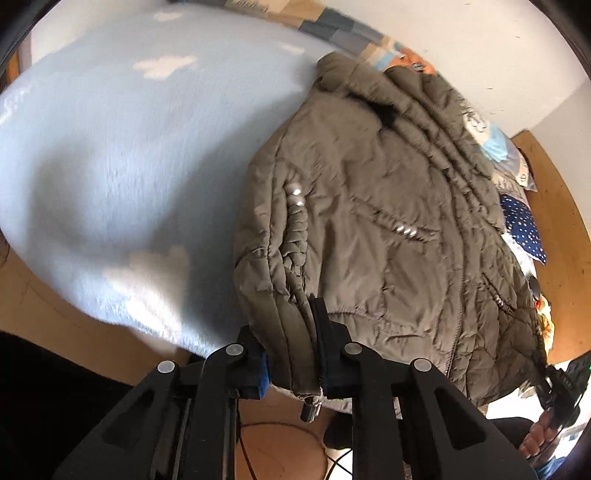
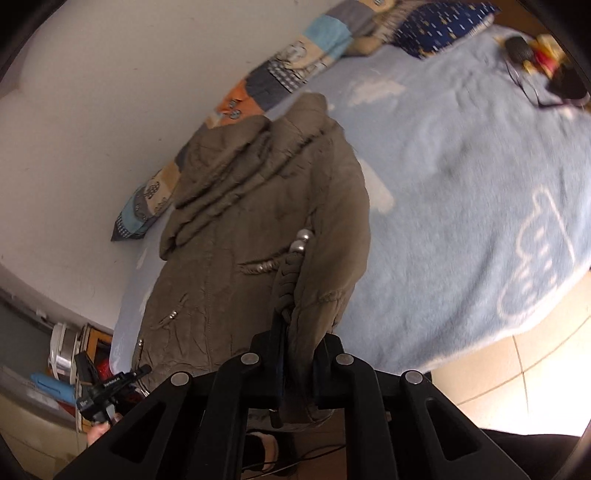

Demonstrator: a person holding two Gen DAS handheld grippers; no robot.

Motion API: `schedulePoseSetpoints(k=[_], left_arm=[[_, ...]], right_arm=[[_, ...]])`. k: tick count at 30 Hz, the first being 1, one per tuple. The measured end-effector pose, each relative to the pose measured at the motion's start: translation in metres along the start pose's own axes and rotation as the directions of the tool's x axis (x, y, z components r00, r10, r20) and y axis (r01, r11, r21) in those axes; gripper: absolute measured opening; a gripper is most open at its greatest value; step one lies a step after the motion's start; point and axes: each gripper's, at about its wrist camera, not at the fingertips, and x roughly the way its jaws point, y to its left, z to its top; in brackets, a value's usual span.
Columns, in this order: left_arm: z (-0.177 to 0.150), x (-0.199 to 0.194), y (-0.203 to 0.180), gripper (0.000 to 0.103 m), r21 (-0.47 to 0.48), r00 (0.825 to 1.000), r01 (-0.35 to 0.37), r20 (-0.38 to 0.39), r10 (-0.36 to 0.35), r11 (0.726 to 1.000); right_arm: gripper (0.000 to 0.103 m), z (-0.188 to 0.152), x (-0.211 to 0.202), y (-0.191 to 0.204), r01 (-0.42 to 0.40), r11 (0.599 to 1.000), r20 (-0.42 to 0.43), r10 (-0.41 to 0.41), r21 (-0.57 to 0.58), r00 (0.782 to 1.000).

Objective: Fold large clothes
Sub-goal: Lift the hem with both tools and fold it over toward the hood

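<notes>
An olive quilted jacket (image 1: pixel 369 221) lies front up on a light blue fleece blanket (image 1: pixel 129 147), hood toward the wall. My left gripper (image 1: pixel 291 350) is shut on a fold of the jacket's bottom hem, and a zipper pull dangles below the pads. In the right wrist view the jacket (image 2: pixel 240 240) stretches away from me. My right gripper (image 2: pixel 299 354) is shut on another bunched part of the hem, lifted off the blanket (image 2: pixel 461 184). The right gripper (image 1: pixel 557 387) also shows at the hem's far corner, held by a hand. The left gripper (image 2: pixel 107 387) appears low on the left.
A patchwork quilt (image 2: pixel 288 70) runs along the white wall. A dark blue dotted pillow (image 2: pixel 439 26), sunglasses (image 2: pixel 565 88) and small items lie at the bed's head. Cables (image 1: pixel 280 443) cross the floor below. A shelf with clutter (image 2: pixel 62 362) stands beside the bed.
</notes>
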Motion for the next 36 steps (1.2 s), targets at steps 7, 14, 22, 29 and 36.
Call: schedulePoseSetpoints(k=[7, 14, 22, 29, 36], left_arm=[[0.013, -0.027, -0.026, 0.018, 0.149, 0.995, 0.034, 0.089, -0.047, 0.988], [0.046, -0.053, -0.037, 0.018, 0.198, 0.978, 0.094, 0.163, -0.127, 0.976], [0.103, -0.077, -0.058, 0.018, 0.222, 0.947, 0.128, 0.263, -0.186, 0.967], [0.17, -0.088, -0.081, 0.018, 0.23, 0.915, 0.133, 0.346, -0.208, 0.964], [0.242, -0.062, -0.1, 0.019, 0.195, 0.9, 0.13, 0.387, -0.198, 0.972]], right_arm=[[0.011, 0.013, -0.028, 0.013, -0.07, 0.991, 0.075, 0.079, -0.112, 0.994], [0.011, 0.042, -0.041, 0.044, -0.087, 0.975, 0.131, 0.116, -0.207, 0.985], [0.011, 0.101, -0.048, 0.081, -0.082, 0.958, 0.208, 0.142, -0.276, 0.968], [0.011, 0.159, -0.033, 0.102, -0.077, 0.958, 0.279, 0.156, -0.275, 0.948], [0.011, 0.221, 0.006, 0.113, -0.066, 0.97, 0.365, 0.15, -0.233, 0.919]])
